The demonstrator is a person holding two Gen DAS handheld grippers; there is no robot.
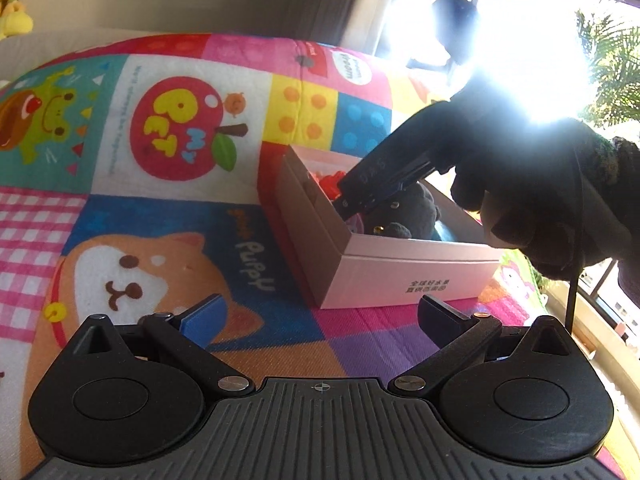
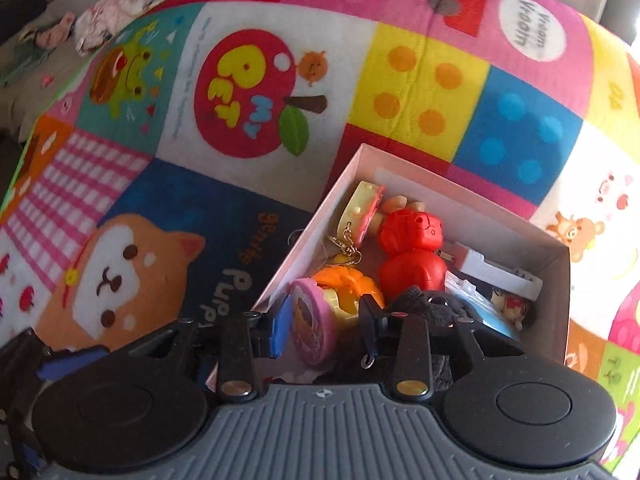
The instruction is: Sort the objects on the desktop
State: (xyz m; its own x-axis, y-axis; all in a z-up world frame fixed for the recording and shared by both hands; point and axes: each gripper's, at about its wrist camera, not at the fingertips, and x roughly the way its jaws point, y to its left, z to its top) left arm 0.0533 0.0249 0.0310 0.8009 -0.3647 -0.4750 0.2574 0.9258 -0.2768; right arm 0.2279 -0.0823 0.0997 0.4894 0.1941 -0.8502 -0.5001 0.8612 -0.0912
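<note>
Pink-rimmed round toy (image 2: 311, 330) sits between the right gripper (image 2: 324, 320) fingers at the near end of the box (image 2: 304, 236), jaws parted and not clearly pinching it. Looks like light, hard, slick plastic, so I'd squeeze across its flat faces. Farther in lies a red bear figure (image 2: 412, 252). Left gripper (image 1: 320, 312) hangs released over the mat (image 1: 160, 208), short of the box.

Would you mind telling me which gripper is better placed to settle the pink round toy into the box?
The right gripper: it is over the box, fingers either side of the pink round toy. The left gripper is open, short of the box, above the mat.
</note>
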